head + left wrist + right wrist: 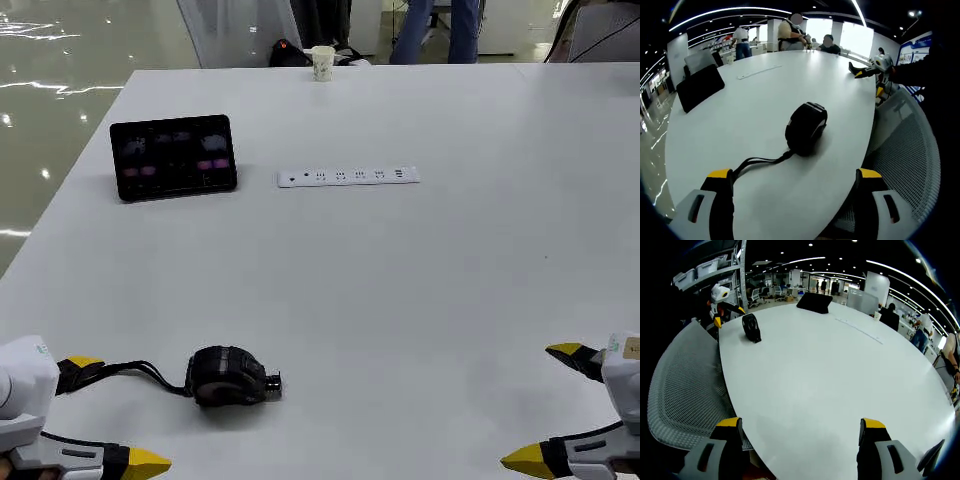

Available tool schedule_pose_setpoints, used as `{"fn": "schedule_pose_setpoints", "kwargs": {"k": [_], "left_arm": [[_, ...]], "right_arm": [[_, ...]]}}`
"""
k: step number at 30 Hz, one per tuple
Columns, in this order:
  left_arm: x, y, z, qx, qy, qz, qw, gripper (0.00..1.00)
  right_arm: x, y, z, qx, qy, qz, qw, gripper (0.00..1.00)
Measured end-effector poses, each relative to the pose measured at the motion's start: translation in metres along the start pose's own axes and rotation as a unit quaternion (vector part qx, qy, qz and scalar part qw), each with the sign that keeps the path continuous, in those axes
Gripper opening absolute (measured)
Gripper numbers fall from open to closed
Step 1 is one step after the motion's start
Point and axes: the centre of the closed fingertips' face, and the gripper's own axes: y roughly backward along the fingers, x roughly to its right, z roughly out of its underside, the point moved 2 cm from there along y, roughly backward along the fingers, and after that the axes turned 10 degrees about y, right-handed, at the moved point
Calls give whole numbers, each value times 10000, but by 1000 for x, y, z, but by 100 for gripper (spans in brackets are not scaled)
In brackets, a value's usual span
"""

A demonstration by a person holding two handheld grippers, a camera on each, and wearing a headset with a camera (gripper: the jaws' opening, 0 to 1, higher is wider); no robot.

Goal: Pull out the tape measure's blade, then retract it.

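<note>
Seeing the tape measure [232, 376] lying on the tabletop [420, 280] just ahead of the left gripper [118, 412], blade in. Its strap [760, 162] trails back beside one finger. Left fingers [720, 190] are spread, pinching nothing. Right gripper [542, 405] fingers [730, 435] are also spread, well apart from the tape measure.

This is an open-plan office or lab: a large white table [450, 290] carries a power strip [347, 176] and a dark tablet [173, 157]. A mesh chair [682, 390], storage shelves [715, 270], ceiling light strips [730, 11] and other people [742, 40] surround it.
</note>
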Motion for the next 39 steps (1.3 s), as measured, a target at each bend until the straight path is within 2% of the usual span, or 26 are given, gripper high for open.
{"fn": "schedule_pose_setpoints", "kwargs": {"k": [2, 6, 9, 12, 16, 23, 29, 39], "left_arm": [[-2, -1, 0, -125, -98, -1, 9999, 99], [-2, -3, -5, -155, -368, 7, 9992, 99], [-2, -5, -9, -214, -497, 63, 9985, 99], [1, -8, -10, -354, -720, 225, 9965, 99], [3, -11, -13, -480, -935, 286, 9941, 99], [4, -19, -24, -566, -1139, 318, 9914, 99], [9, -30, -32, -746, -1332, 448, 9873, 99], [12, -48, -51, -966, -1833, 664, 9760, 92]], "right_arm": [[-6, -2, -4, 103, -3, -151, 9998, 95], [-11, -6, -13, 214, -49, -323, 9992, 99], [-12, -10, -17, 244, -28, -396, 9989, 99], [-10, -14, -23, 242, 68, -453, 9987, 99], [-11, -18, -32, 283, 196, -517, 9981, 99], [-10, -25, -47, 398, 287, -626, 9968, 99], [-14, -35, -61, 456, 489, -776, 9947, 99], [-18, -55, -76, 408, 793, -1049, 9905, 97]]}}
